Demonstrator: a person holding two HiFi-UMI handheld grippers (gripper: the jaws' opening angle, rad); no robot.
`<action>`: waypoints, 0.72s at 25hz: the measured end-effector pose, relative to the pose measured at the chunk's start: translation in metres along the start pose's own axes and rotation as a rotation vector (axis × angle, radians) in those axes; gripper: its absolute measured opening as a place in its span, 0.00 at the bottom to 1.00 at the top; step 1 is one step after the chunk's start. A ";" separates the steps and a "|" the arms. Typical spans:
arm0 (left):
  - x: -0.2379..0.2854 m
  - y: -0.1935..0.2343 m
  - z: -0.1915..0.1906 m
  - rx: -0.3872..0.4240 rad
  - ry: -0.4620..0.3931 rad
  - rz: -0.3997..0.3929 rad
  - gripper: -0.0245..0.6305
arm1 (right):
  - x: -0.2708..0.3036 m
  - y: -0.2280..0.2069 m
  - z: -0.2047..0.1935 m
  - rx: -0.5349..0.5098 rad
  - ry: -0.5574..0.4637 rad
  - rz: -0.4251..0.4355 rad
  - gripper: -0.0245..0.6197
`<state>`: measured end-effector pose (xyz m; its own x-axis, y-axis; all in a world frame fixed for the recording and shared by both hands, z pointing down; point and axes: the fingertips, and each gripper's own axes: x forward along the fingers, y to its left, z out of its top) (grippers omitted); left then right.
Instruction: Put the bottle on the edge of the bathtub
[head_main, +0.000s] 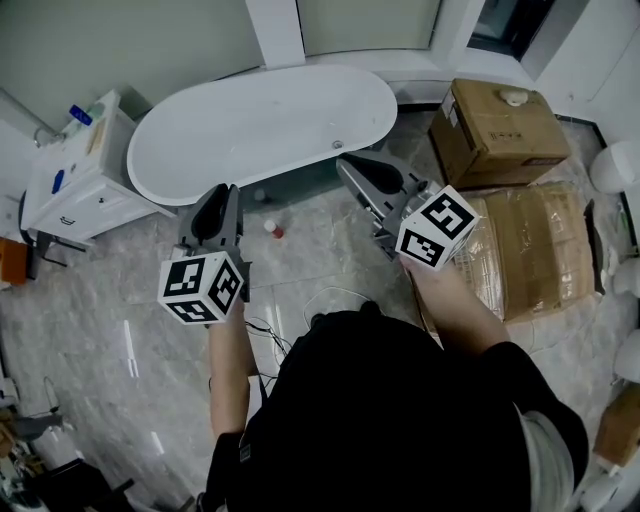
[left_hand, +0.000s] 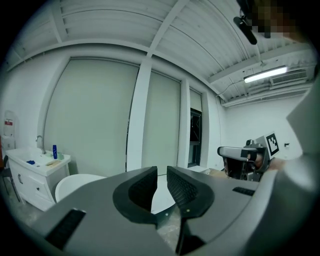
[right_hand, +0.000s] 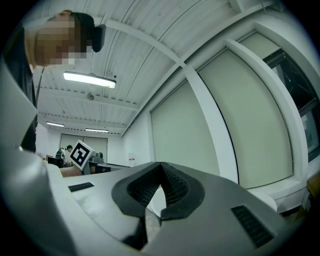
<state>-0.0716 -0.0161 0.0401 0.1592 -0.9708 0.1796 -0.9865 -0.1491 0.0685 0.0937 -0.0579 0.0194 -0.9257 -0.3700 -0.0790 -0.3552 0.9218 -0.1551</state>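
A small white bottle with a red cap (head_main: 272, 229) lies on the marble floor just in front of the white bathtub (head_main: 260, 120), whose rim also shows low in the left gripper view (left_hand: 75, 184). My left gripper (head_main: 222, 192) hangs in the air left of the bottle, my right gripper (head_main: 347, 164) to its right, near the tub's end. Both point roughly level toward the window wall. The left gripper (left_hand: 161, 170) has its jaws together with nothing between them. The tips of the right gripper (right_hand: 161, 165) meet, also on nothing. The bottle shows in neither gripper view.
A white vanity cabinet (head_main: 75, 185) with a blue bottle (head_main: 80, 115) on it stands left of the tub. Cardboard boxes (head_main: 500, 130) and flattened cardboard (head_main: 535, 250) fill the right side. Cables (head_main: 330, 298) lie on the floor near the person's feet.
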 end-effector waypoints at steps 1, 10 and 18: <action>-0.001 0.001 -0.003 -0.006 0.003 0.002 0.14 | -0.002 0.000 -0.001 -0.002 0.001 0.001 0.08; -0.012 0.000 -0.018 -0.028 0.032 0.000 0.14 | -0.014 0.010 -0.033 0.031 0.070 -0.014 0.08; -0.010 -0.008 -0.028 -0.036 0.052 -0.016 0.14 | -0.021 0.003 -0.031 0.029 0.070 -0.030 0.08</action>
<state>-0.0640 -0.0003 0.0653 0.1777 -0.9572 0.2286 -0.9818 -0.1568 0.1068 0.1082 -0.0440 0.0512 -0.9220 -0.3872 -0.0053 -0.3796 0.9065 -0.1851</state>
